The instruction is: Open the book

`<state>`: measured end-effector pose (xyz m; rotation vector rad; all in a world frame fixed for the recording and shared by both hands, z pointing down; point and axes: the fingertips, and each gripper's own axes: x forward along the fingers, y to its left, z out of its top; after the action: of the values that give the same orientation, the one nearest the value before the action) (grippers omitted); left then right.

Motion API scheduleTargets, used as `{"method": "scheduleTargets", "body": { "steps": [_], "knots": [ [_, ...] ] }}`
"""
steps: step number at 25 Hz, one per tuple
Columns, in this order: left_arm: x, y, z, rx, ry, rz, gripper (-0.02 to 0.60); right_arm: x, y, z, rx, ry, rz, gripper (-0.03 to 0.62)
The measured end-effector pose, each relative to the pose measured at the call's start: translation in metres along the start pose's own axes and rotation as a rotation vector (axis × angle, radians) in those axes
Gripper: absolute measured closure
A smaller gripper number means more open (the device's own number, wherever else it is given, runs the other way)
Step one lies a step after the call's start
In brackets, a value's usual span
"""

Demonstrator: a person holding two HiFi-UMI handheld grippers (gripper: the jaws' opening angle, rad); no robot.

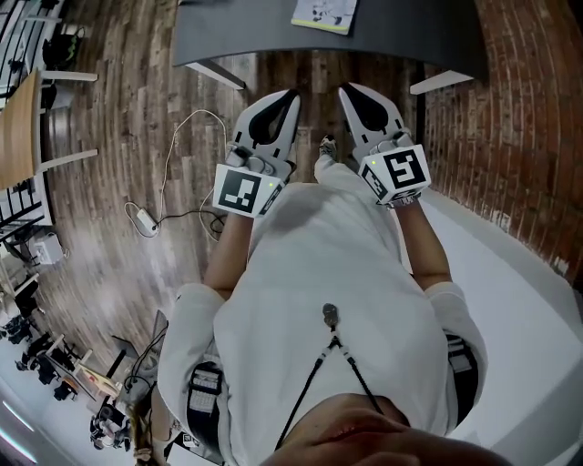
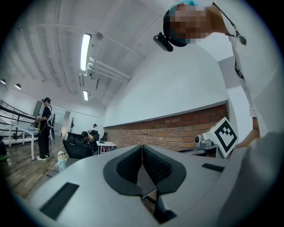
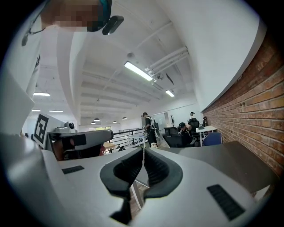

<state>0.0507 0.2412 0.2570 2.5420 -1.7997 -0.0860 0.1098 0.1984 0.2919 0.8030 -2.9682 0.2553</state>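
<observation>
Both grippers held out level in front of the person's white shirt (image 1: pixel 337 273), pointing toward the dark table (image 1: pixel 246 32) at the top of the head view. Left gripper (image 1: pixel 284 105) – jaws pressed together, black pads meeting along one line in its own view (image 2: pixel 142 162), nothing between them. Right gripper (image 1: pixel 355 100) is the same: jaws closed on nothing (image 3: pixel 143 166). The two sit side by side, near each other but not touching, marker cubes facing up, left cube (image 1: pixel 241 189) and right cube (image 1: pixel 404 170). The book (image 1: pixel 324 14) lies flat on the table near its far edge, closed as far as can be told, partly cut off by the frame – well apart from both grippers, ahead of them and untouched. Wood plank floor (image 1: pixel 109 109) under the grippers, with a white cable (image 1: pixel 178 150) trailing on it at left. Brick wall (image 1: pixel 519 118) along the right side. In the right gripper view the table top (image 3: pixel 230 159) shows just past the jaws. A standing person (image 2: pixel 44 128) in the background, far off.
</observation>
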Motion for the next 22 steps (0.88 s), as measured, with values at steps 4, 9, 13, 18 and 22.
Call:
{"method": "scheduleTargets", "body": {
  "steps": [4, 9, 13, 18, 22],
  "knots": [
    [0.030, 0.011, 0.001, 0.006, -0.005, 0.035, 0.557, 0.019, -0.027, 0.008, 0.000, -0.003, 0.037, 0.556],
    [0.065, 0.022, 0.000, 0.014, -0.014, 0.084, 0.557, 0.038, -0.060, 0.012, 0.002, 0.001, 0.080, 0.556],
    [0.089, 0.027, -0.004, 0.023, -0.017, 0.107, 0.557, 0.052, -0.084, 0.014, 0.000, 0.003, 0.101, 0.556],
    [0.106, 0.034, -0.006, 0.028, -0.017, 0.121, 0.557, 0.065, -0.101, 0.017, 0.004, 0.000, 0.120, 0.556],
    [0.117, 0.037, -0.008, 0.019, -0.013, 0.134, 0.557, 0.068, -0.114, 0.015, 0.001, 0.004, 0.124, 0.556]
  ]
}}
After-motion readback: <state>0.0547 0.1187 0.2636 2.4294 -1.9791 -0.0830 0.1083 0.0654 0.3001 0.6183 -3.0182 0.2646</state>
